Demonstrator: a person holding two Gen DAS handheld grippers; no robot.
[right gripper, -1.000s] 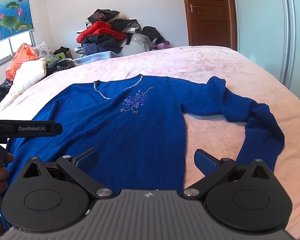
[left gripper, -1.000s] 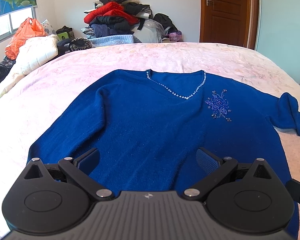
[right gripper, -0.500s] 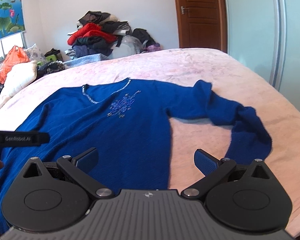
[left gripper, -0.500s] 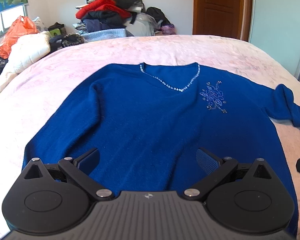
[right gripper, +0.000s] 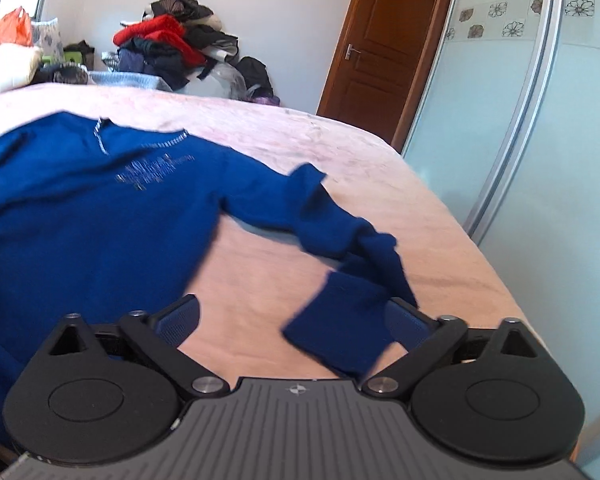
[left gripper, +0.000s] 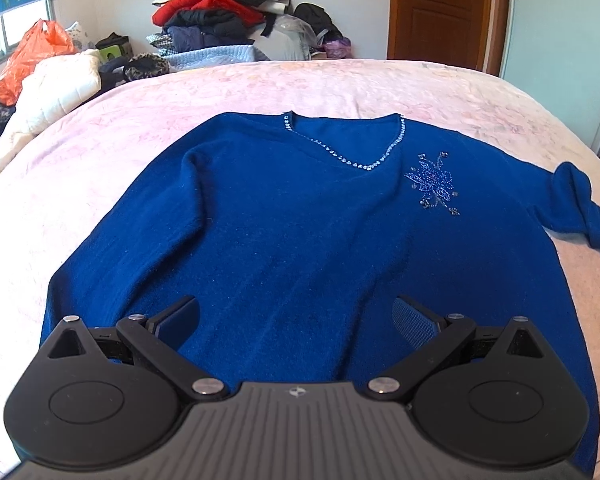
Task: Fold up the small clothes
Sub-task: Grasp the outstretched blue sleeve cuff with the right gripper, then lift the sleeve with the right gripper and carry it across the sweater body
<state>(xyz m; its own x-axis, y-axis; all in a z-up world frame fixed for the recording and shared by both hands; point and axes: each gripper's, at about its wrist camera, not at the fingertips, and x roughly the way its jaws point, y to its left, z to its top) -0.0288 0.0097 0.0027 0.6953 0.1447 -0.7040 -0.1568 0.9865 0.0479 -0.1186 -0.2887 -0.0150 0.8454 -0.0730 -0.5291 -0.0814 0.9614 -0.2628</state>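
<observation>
So the blue sweater [left gripper: 284,236] was lying face up and pretty flat on the pink bedspread [left gripper: 260,88], neckline pointing away toward the clothes pile [left gripper: 220,20] at the far wall. One sleeve ran straight down along the body on the left side of the left wrist view. The other sleeve [right gripper: 320,224] stuck out sideways and its cuff end [right gripper: 340,328] was bunched and doubled back on itself.

Left gripper [left gripper: 296,320] first: jaws spread wide, nothing between them, hovering over the sweater's lower body. I couldn't tell if it was actually touching the knit.

The right gripper [right gripper: 292,320] was over by that crumpled cuff, jaws also wide but starting to close. The cuff sat in the gap toward the right-hand finger [right gripper: 404,320], which looked right against the fabric; the other finger was well clear of it, so no grip yet.

What I'd worry about: the cuff sat off-centre, so the closing jaws might pinch only one loose layer or slide off it. Also, since the sleeve was already twisted, dragging it across could fold it in lumpy. And that view was smeared, so the cuff's exact position was a bit of a guess.
</observation>
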